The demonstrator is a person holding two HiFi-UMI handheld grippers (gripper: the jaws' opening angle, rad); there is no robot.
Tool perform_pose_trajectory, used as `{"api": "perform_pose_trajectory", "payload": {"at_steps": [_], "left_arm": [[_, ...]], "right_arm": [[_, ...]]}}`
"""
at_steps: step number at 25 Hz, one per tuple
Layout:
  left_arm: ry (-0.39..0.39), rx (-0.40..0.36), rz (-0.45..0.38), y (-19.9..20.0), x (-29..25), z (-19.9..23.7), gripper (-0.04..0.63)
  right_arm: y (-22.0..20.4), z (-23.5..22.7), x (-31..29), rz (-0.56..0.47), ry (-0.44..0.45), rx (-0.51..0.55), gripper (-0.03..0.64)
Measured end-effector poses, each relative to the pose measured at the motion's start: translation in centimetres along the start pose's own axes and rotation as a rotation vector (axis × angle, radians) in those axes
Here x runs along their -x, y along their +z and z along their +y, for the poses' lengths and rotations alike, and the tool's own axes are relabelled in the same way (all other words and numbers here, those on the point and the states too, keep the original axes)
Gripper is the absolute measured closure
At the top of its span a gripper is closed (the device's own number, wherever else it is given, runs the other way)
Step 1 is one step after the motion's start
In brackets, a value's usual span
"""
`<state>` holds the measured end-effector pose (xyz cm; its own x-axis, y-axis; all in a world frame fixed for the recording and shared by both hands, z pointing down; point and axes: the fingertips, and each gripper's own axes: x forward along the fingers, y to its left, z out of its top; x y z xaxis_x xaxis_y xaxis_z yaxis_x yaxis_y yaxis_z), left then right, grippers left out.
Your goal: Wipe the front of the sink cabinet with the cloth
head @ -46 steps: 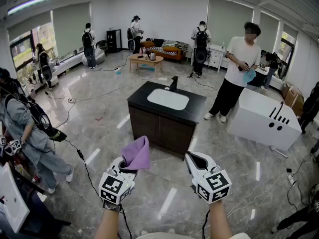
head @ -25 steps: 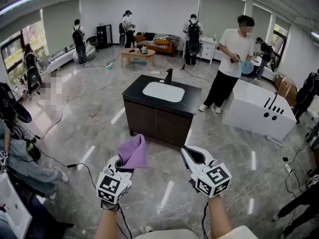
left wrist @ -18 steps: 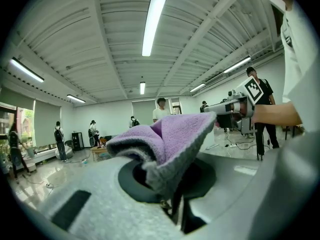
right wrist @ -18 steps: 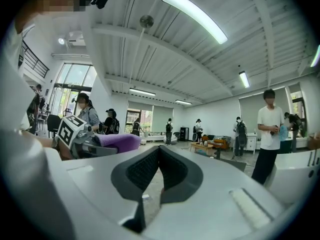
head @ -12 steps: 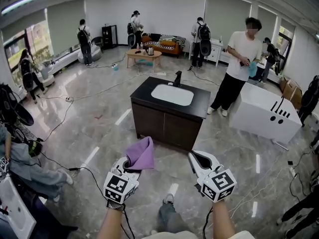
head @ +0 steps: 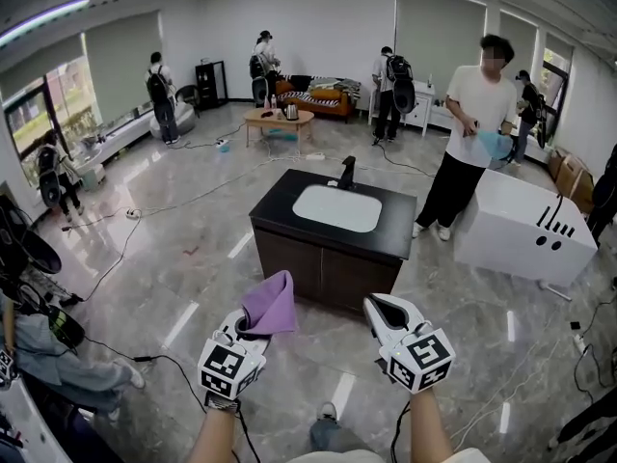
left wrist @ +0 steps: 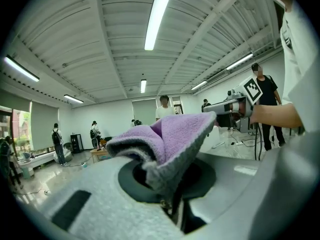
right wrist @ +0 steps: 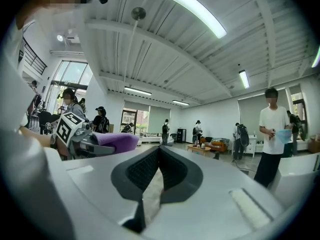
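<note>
Your left gripper (head: 248, 330) clamps the cloth (head: 271, 305), apart from the sink cabinet (head: 326, 266). Your right gripper (head: 375, 304) has its jaws together, empty.

head view: sink cabinet (head: 328, 263) nearer; shoe (head: 326, 412) now showing below | left: grey-clad bystander (head: 58, 372) slid toward corner

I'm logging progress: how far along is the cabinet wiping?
Done: the purple cloth is clamped in the left gripper. In hand: it is held short of the sink cabinet. Left: all wiping of its front. The right gripper is shut, empty.
</note>
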<state>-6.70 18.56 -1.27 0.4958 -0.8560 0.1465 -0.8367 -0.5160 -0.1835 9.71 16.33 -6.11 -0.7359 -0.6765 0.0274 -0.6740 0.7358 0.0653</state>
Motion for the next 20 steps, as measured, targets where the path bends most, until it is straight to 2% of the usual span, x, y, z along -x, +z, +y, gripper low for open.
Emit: {"api": "perform_pose_trajectory", "payload": {"at_steps": [6, 11, 20], "left_arm": [[-0.004, -0.001, -0.005, 1.8, -7.6, 5.0, 0.545], [0.007, 0.021, -0.004, 1.8, -13.3, 8.4, 0.545], [0.061, 0.066, 0.008, 0.6, -17.9, 12.5, 0.545]], "right_arm": [[1.2, -6.4, -6.6, 0.017, 0.013, 0.022, 0.611], [0.8, -12.1, -11.6, 0.016, -0.002, 0.008, 0.611], [-0.5, -16.8, -18.2, 0.023, 0.034, -0.012, 0.611]]}}
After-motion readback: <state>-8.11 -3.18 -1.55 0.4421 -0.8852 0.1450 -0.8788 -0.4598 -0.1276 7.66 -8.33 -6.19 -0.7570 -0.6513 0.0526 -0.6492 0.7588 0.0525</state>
